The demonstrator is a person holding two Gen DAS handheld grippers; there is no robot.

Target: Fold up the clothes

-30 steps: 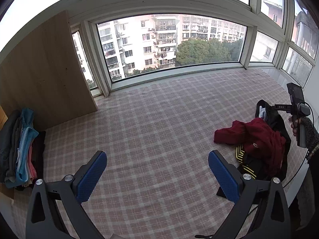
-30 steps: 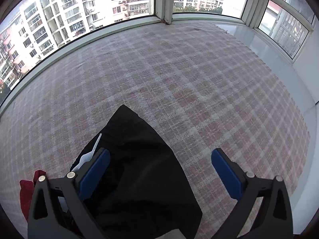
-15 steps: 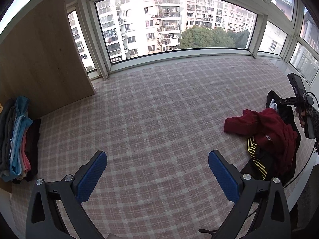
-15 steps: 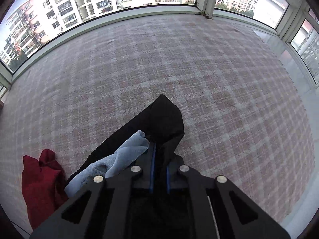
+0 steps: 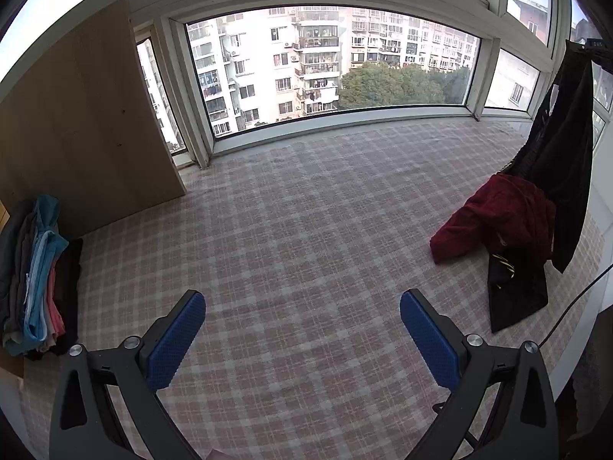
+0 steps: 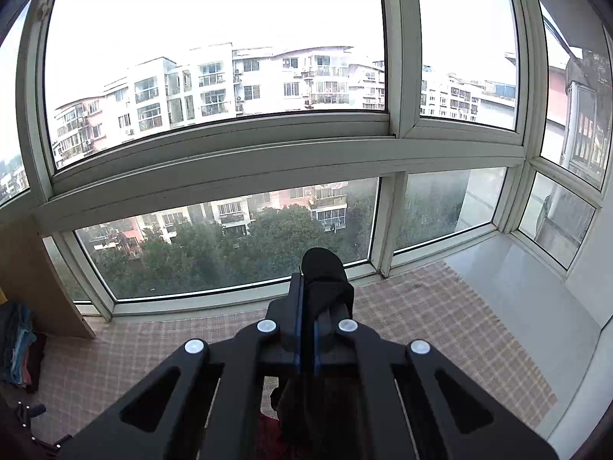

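While the right tongs (image 6: 306, 329) are clamped on the black garment (image 5: 563, 145), it hangs high over the plaid mat's (image 5: 306, 230) right edge, above the red garment (image 5: 498, 214). Left tongs (image 5: 302, 329) are spread apart over bare mat; folded stack (image 5: 34, 276) hugs the left edge.

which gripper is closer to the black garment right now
Right. The right gripper is shut on the black garment, holding it up in the air. The left gripper hangs open above the plaid mat, well off to the garment's side.

Checked mat (image 5: 306, 237) under red garment (image 5: 498, 218), folded pile (image 5: 34, 280)
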